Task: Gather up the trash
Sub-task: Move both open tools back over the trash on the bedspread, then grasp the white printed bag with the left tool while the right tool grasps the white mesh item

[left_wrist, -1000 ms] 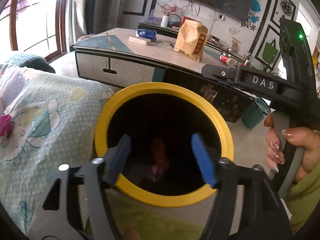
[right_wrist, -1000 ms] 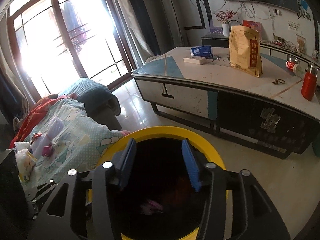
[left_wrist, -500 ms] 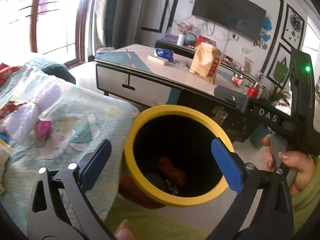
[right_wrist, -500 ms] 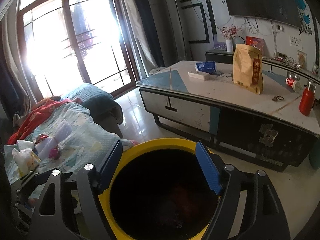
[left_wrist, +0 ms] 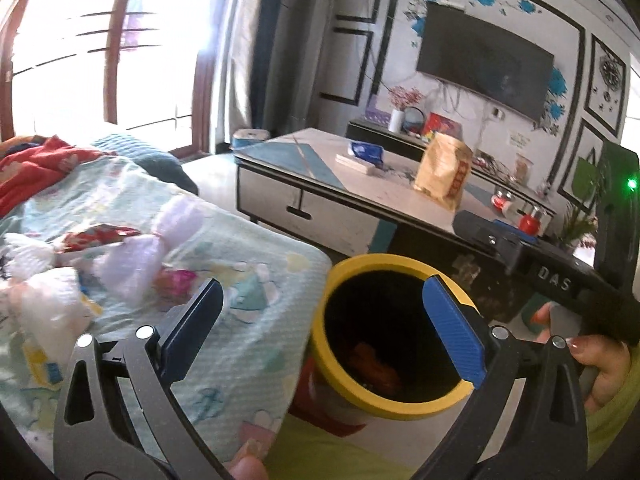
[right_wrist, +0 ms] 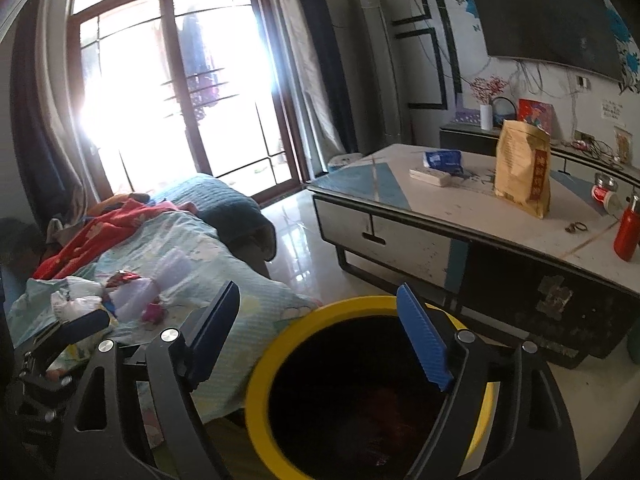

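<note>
Bin (left_wrist: 362, 398): 1, yellow-rimmed, under your R gripper (right_wrist: 320, 336), below-right of L gripper (left_wrist: 320, 320). L jaws wide apart, empty; R jaws opening, nothing between. Trash pile (left_wrist: 80, 264): approx 5 wrappers/bags, on blanket (left_wrist: 240, 352) left of both grippers.

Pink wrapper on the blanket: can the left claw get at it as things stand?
Probably yes. The left claw is open and empty, and the pink wrapper lies uncovered on the blanket, just beyond its left finger. Nothing sits between them; the bin is off to the right.

"DAS" on the right tool (left_wrist: 554, 280) (bag's red label unreadable)
</note>
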`<control>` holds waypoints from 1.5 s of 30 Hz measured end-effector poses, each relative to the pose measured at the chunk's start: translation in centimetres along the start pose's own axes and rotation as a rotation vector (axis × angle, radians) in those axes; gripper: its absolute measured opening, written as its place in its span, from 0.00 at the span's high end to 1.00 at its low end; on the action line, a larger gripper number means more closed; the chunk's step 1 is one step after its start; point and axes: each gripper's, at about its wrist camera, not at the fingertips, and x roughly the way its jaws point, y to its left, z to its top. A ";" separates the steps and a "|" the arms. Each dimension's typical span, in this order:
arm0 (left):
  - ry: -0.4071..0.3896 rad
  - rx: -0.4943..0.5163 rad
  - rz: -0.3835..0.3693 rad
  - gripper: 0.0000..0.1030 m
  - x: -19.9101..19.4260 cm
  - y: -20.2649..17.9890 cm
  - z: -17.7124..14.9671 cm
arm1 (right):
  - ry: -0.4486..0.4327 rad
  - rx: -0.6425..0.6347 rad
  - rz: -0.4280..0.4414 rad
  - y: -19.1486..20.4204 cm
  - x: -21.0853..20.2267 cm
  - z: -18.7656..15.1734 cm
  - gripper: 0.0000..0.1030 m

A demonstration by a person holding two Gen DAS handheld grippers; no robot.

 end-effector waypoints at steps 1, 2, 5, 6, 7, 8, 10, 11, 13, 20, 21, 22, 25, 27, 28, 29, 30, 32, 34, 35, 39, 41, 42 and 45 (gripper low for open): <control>-0.005 -0.004 0.006 0.11 -0.2 0.2 0.1 | -0.002 -0.003 0.005 0.4 -0.1 0.0 0.23; -0.014 -0.011 0.019 0.11 -0.6 0.6 0.1 | -0.004 -0.007 0.014 0.8 -0.2 0.1 0.22; -0.033 -0.032 0.048 0.11 -1.6 1.7 0.4 | -0.007 -0.027 0.036 2.0 -0.2 0.3 0.22; -0.041 -0.040 0.058 0.11 -2.0 2.1 0.5 | -0.007 -0.035 0.043 2.5 -0.2 0.3 0.22; -0.050 -0.049 0.070 0.11 -2.4 2.6 0.5 | -0.007 -0.043 0.050 3.0 -0.2 0.4 0.21; -0.057 -0.058 0.079 0.11 -2.7 3.0 0.6 | -0.006 -0.051 0.056 3.5 -0.2 0.5 0.21; -0.068 -0.073 0.093 0.11 -3.3 3.9 0.7 | -0.007 -0.062 0.069 4.4 -0.2 0.6 0.21; -0.075 -0.085 0.108 0.11 -3.7 4.6 0.7 | -0.008 -0.068 0.075 4.9 -0.2 0.7 0.21; -0.083 -0.104 0.123 0.11 -4.2 5.6 0.6 | -0.008 -0.079 0.088 5.9 -0.1 0.9 0.21; -0.113 -0.181 0.188 0.11 -6.1 9.6 0.5 | -0.014 -0.114 0.129 9.0 0.3 1.8 0.21; -0.116 -0.189 0.198 0.11 -6.4 10.2 0.5 | -0.014 -0.119 0.136 9.6 0.5 2.0 0.20; -0.119 -0.196 0.204 0.11 -6.6 10.6 0.4 | -0.014 -0.122 0.142 10.0 0.7 2.1 0.20; -0.127 -0.220 0.227 0.11 -7.4 12.1 0.2 | -0.014 -0.132 0.164 11.3 1.1 2.4 0.20; -0.131 -0.240 0.244 0.11 -7.8 13.1 0.1 | -0.012 -0.139 0.179 12.4 1.6 2.7 0.20; -0.134 -0.250 0.252 0.11 -8.0 13.5 0.1 | -0.009 -0.141 0.186 12.8 1.9 2.8 0.20; -0.137 -0.264 0.262 0.11 -8.2 14.0 0.0 | -0.006 -0.142 0.194 13.2 2.1 2.8 0.20; -0.139 -0.278 0.267 0.11 -8.4 14.6 0.0 | -0.001 -0.145 0.202 13.9 2.5 2.9 0.20; -0.146 -0.300 0.284 0.11 -8.7 15.6 0.0 | 0.003 -0.153 0.213 14.8 2.9 3.1 0.20; -0.153 -0.327 0.296 0.11 -9.1 16.6 -0.1 | 0.004 -0.163 0.219 15.7 3.4 3.3 0.20; -0.155 -0.336 0.302 0.11 -9.2 17.0 -0.1 | 0.007 -0.170 0.224 16.3 3.8 3.4 0.20; -0.164 -0.384 0.330 0.11 -9.8 18.9 -0.3 | 0.015 -0.175 0.232 17.6 5.1 3.9 0.20; -0.162 -0.417 0.348 0.11 -9.9 20.1 -0.5 | 0.024 -0.175 0.233 18.2 6.0 4.2 0.19; -0.163 -0.429 0.355 0.11 -10.0 20.6 -0.6 | 0.032 -0.171 0.238 18.5 6.6 4.3 0.19; -0.159 -0.468 0.373 0.11 -10.1 22.3 -1.1 | 0.048 -0.169 0.237 19.3 8.1 4.5 0.19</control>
